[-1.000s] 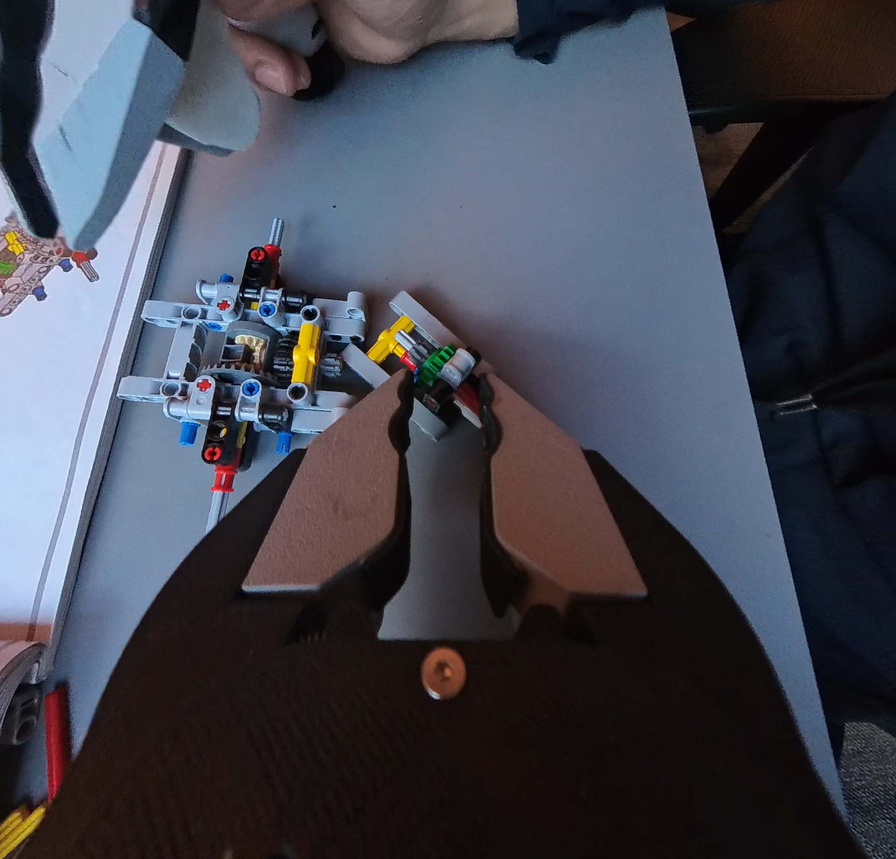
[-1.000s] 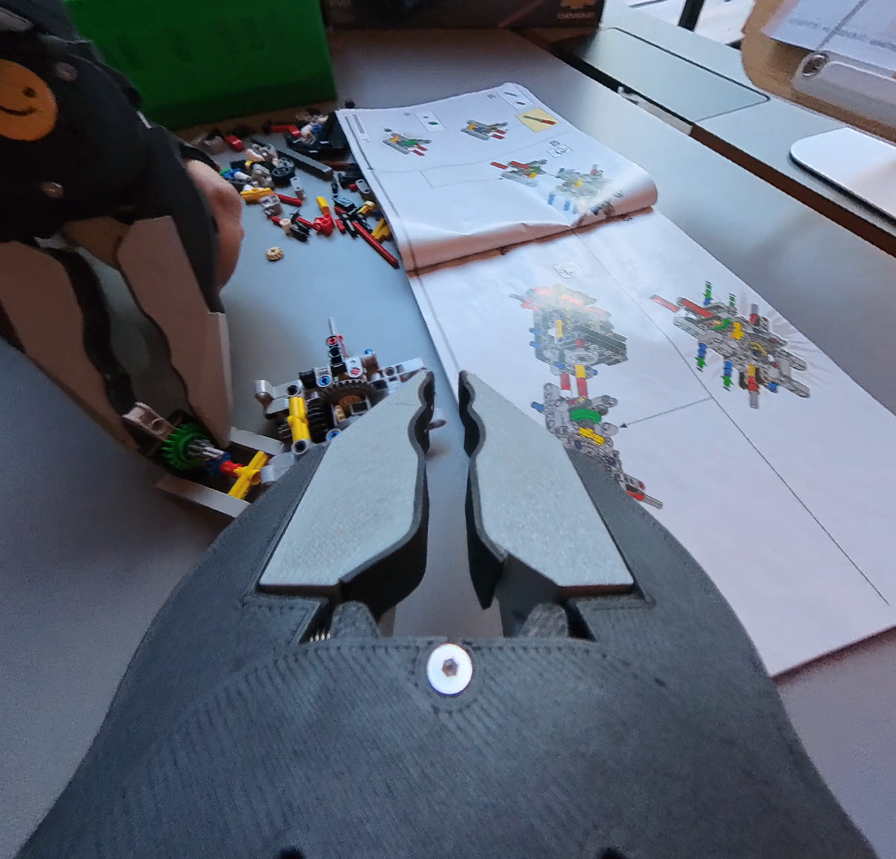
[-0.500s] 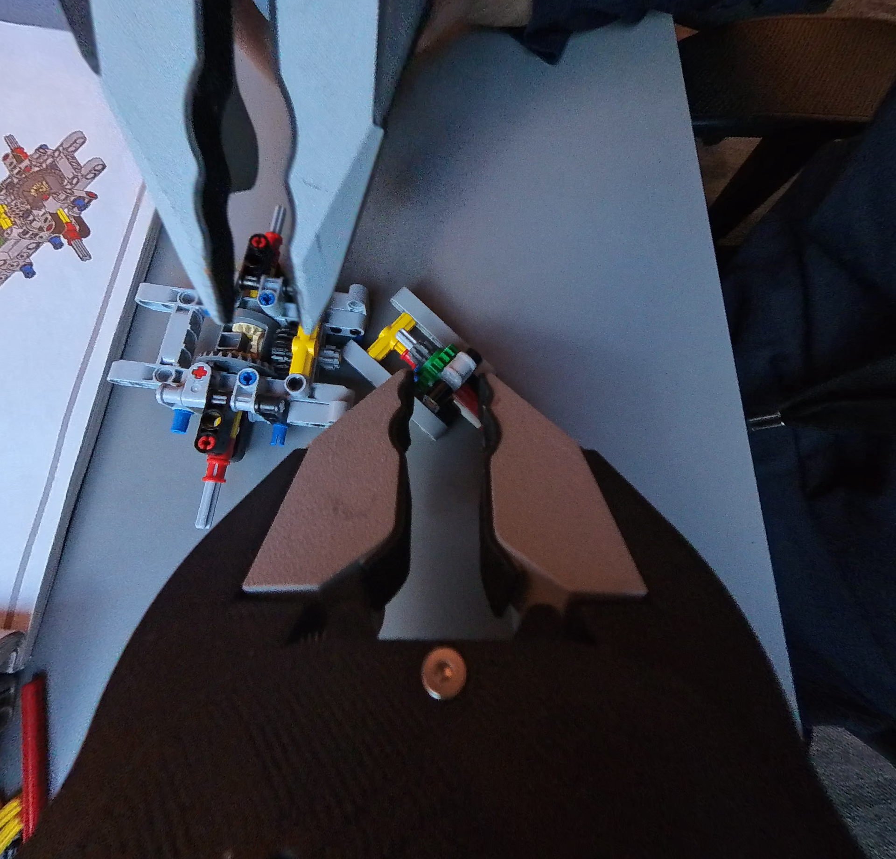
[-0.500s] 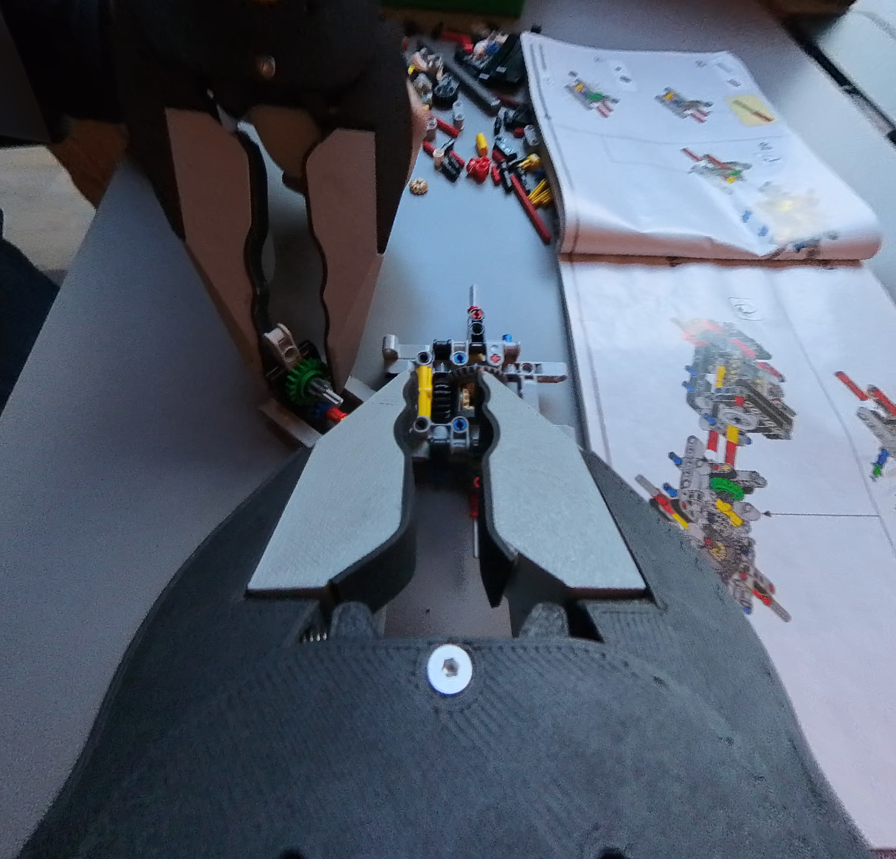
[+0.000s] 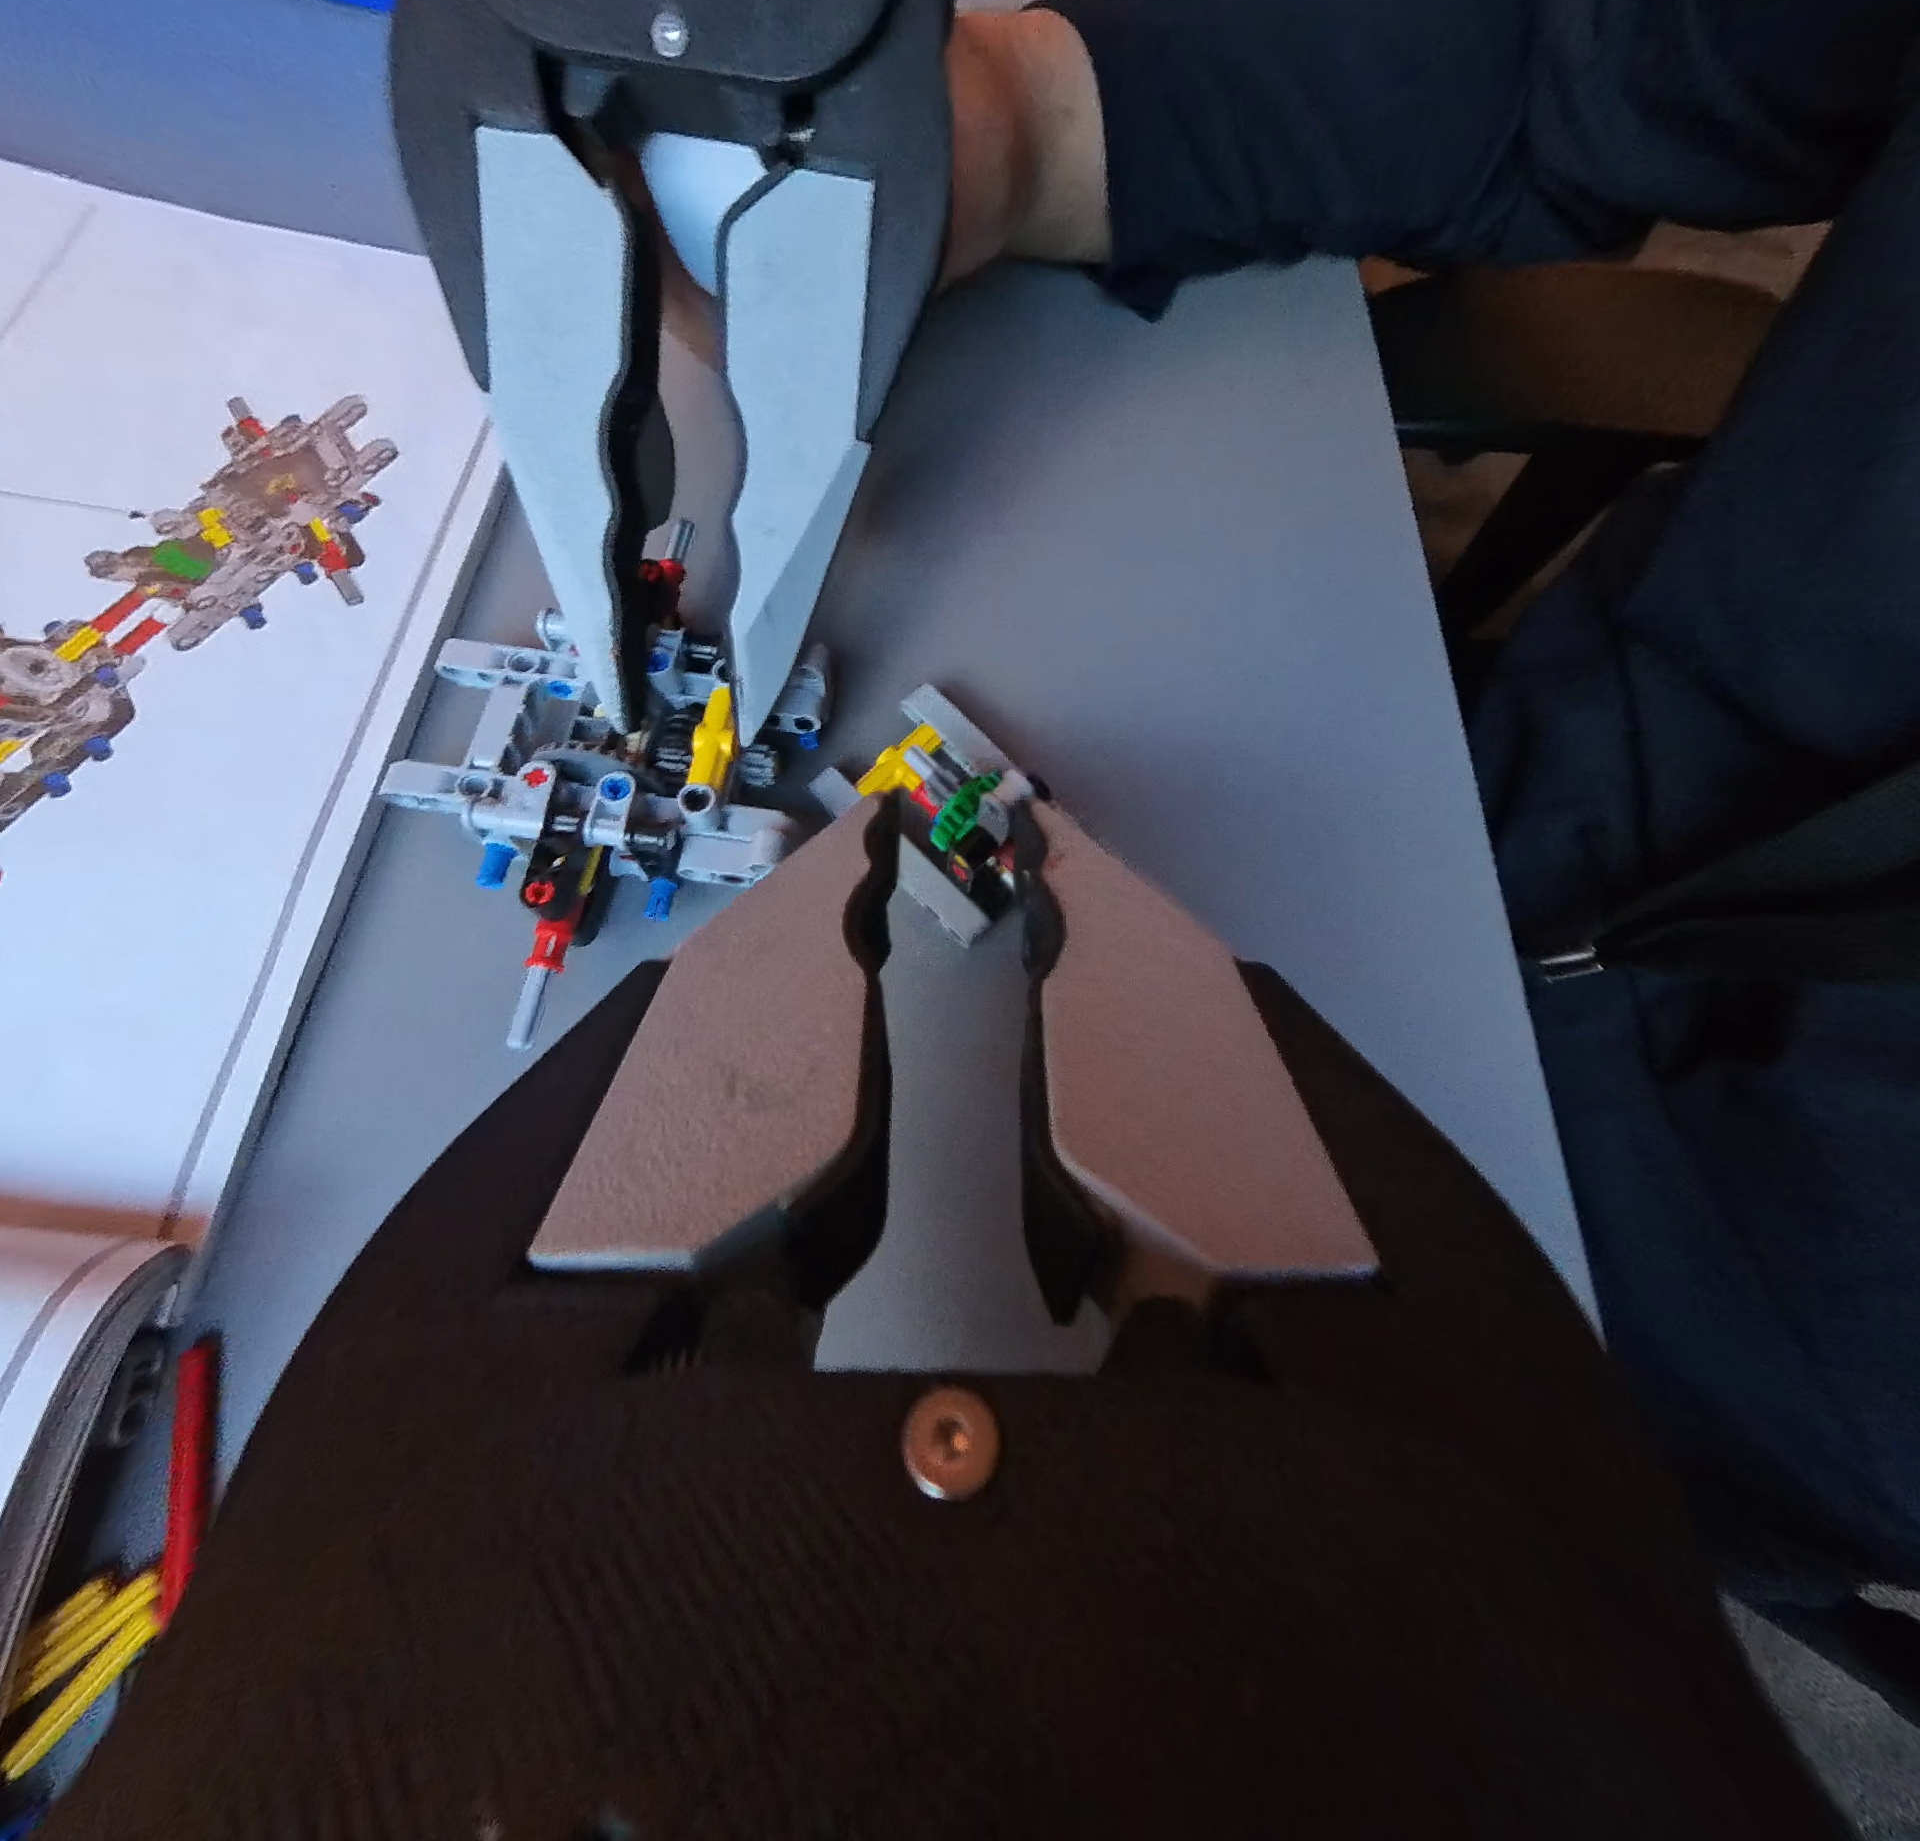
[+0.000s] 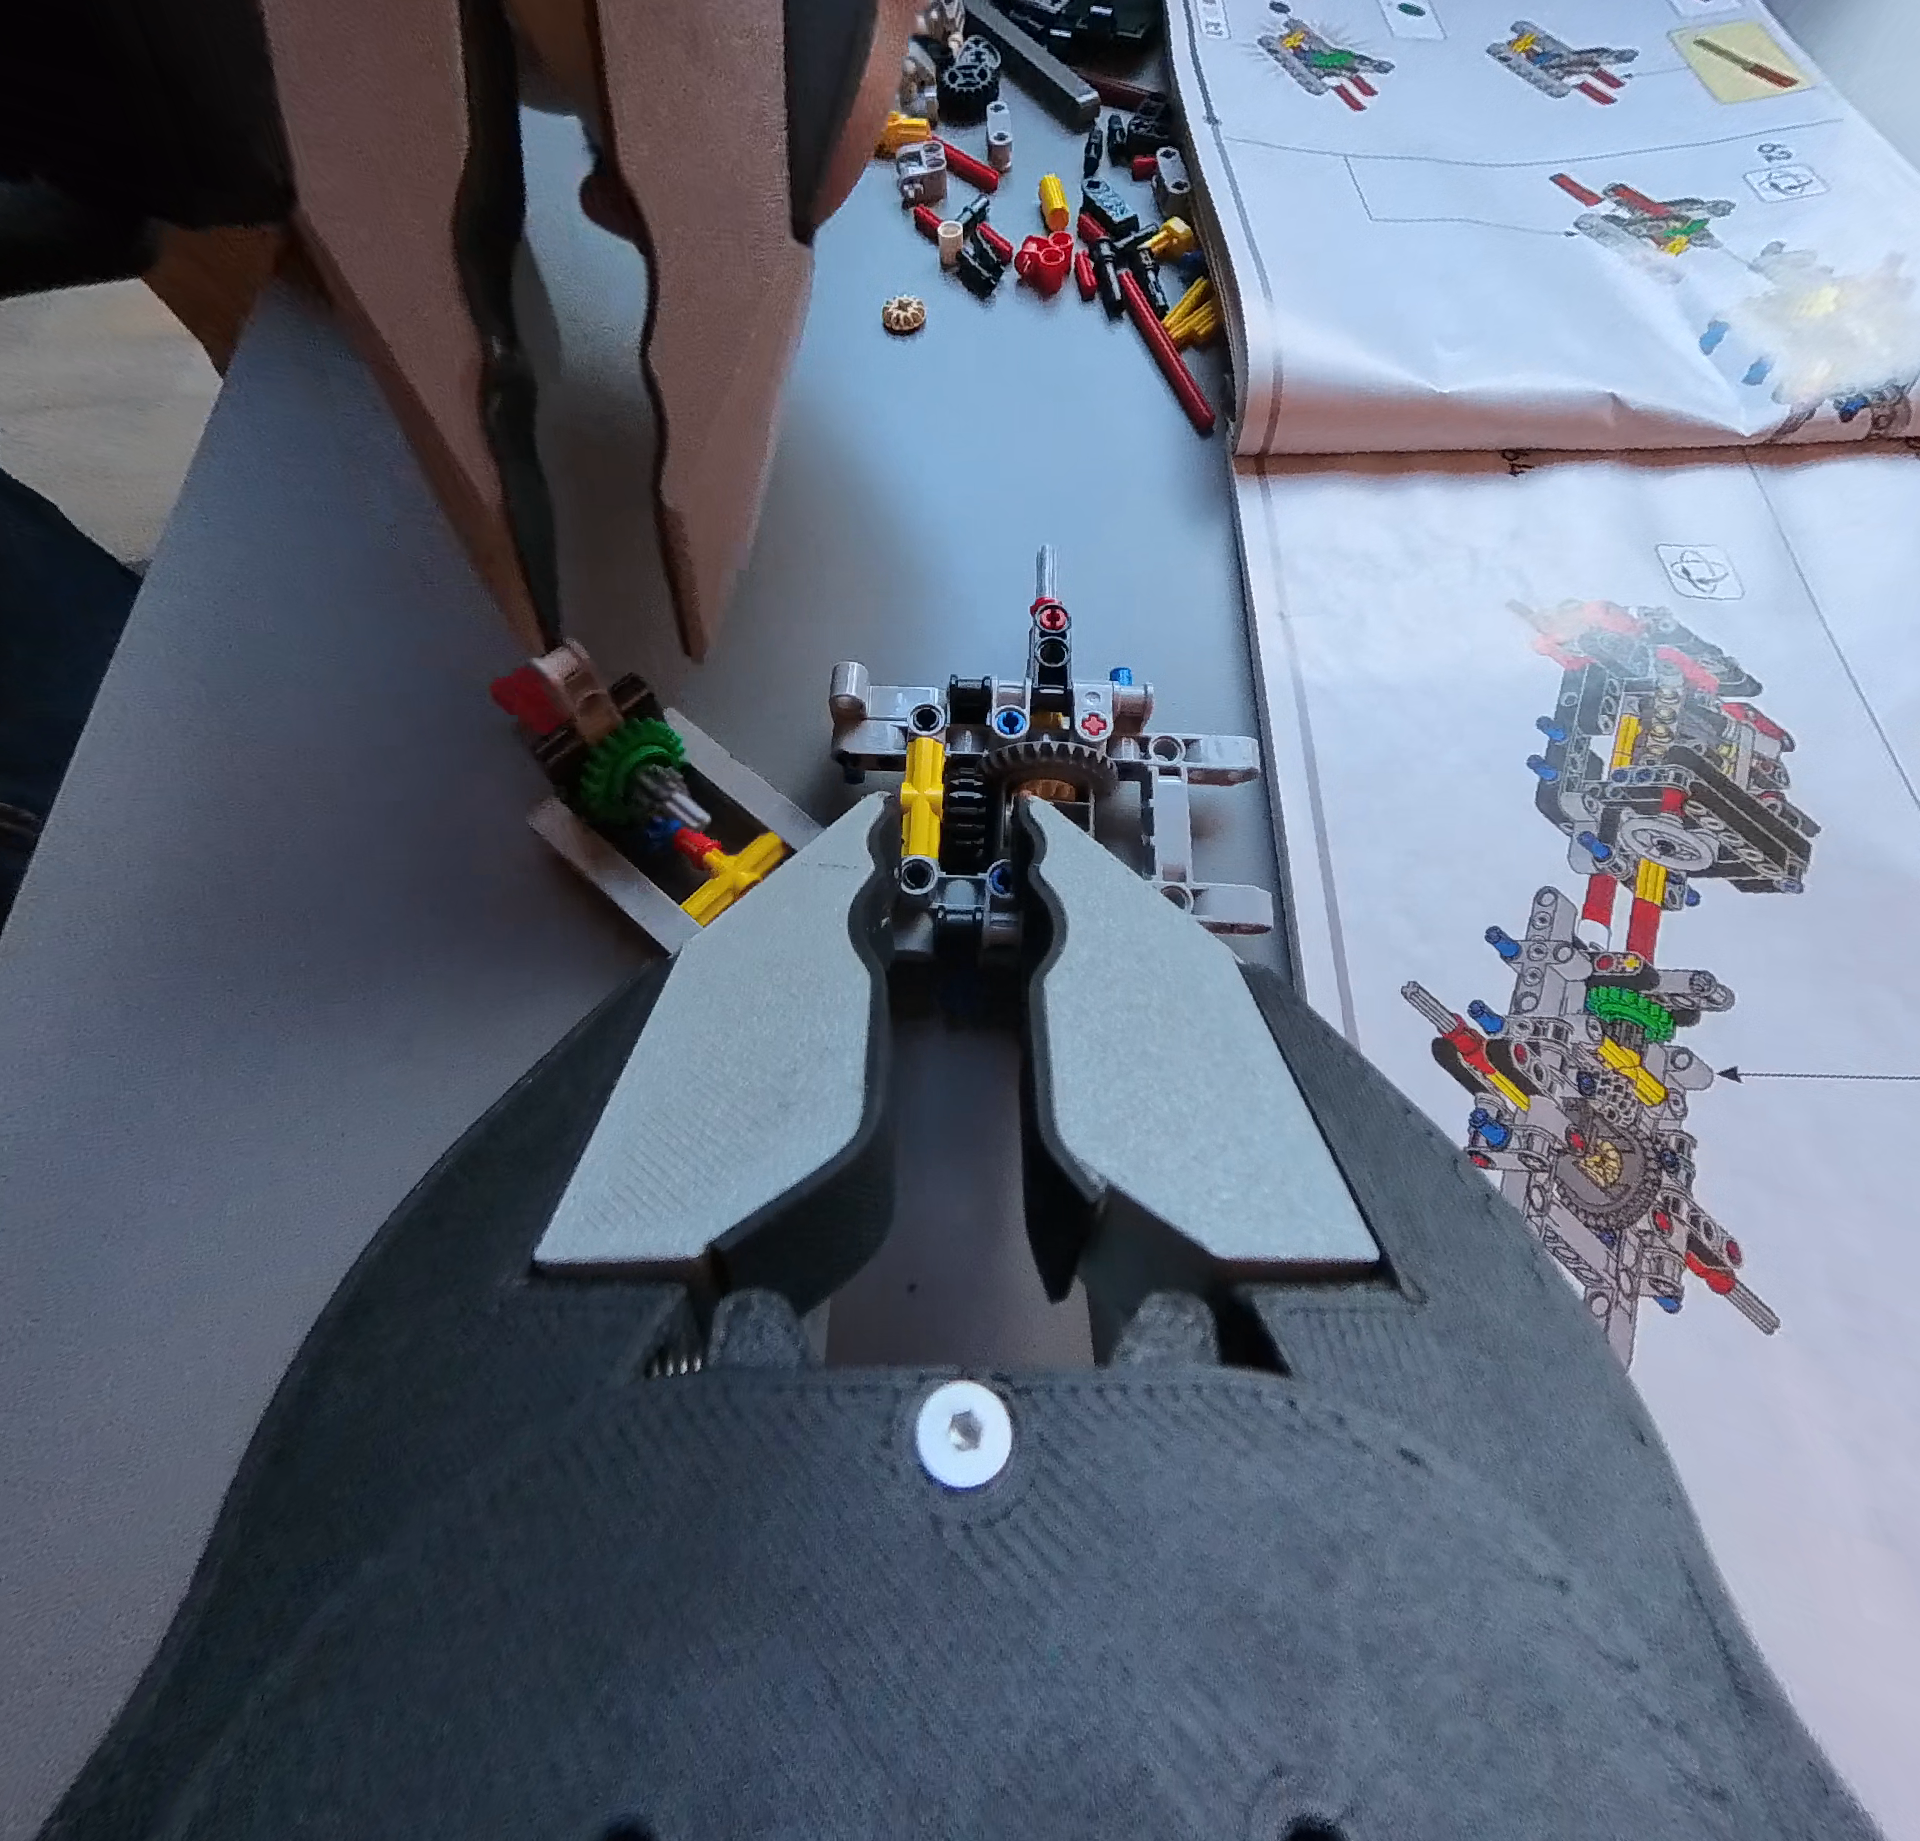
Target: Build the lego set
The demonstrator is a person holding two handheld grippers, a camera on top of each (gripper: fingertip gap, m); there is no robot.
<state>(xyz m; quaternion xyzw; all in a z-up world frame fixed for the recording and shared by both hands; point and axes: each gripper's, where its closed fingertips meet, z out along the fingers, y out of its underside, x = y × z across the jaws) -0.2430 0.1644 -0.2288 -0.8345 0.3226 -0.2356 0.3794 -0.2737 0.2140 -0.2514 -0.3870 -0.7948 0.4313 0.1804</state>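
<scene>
A small grey frame assembly with a green gear and a yellow cross piece (image 5: 956, 825) lies on the grey table (image 5: 1143, 565). My left gripper (image 5: 954, 804) has its brown fingers closed on both sides of its near end. It also shows in the right wrist view (image 6: 634, 783), with the left gripper (image 6: 618, 648) at its far end. A larger grey gear assembly with a yellow connector and red-tipped axle (image 6: 1049, 752) lies beside it. My right gripper (image 6: 954, 804) is shut on its middle, the pads against the yellow connector and the gear housing. The left wrist view shows the right gripper (image 5: 681, 721) on the larger assembly (image 5: 582, 794).
An open instruction booklet (image 6: 1507, 752) lies right of the assemblies, and shows in the left wrist view (image 5: 156, 856). Loose small pieces (image 6: 1039, 212) are scattered at the far end. A person's sleeved arm (image 5: 1455, 108) reaches in. The table edge (image 5: 1455, 752) is close on one side.
My right gripper swung over from beside the booklet, opened, and closed on the larger assembly's middle. My left gripper's fingers narrowed onto the small green-gear assembly. Both assemblies stay on the table.
</scene>
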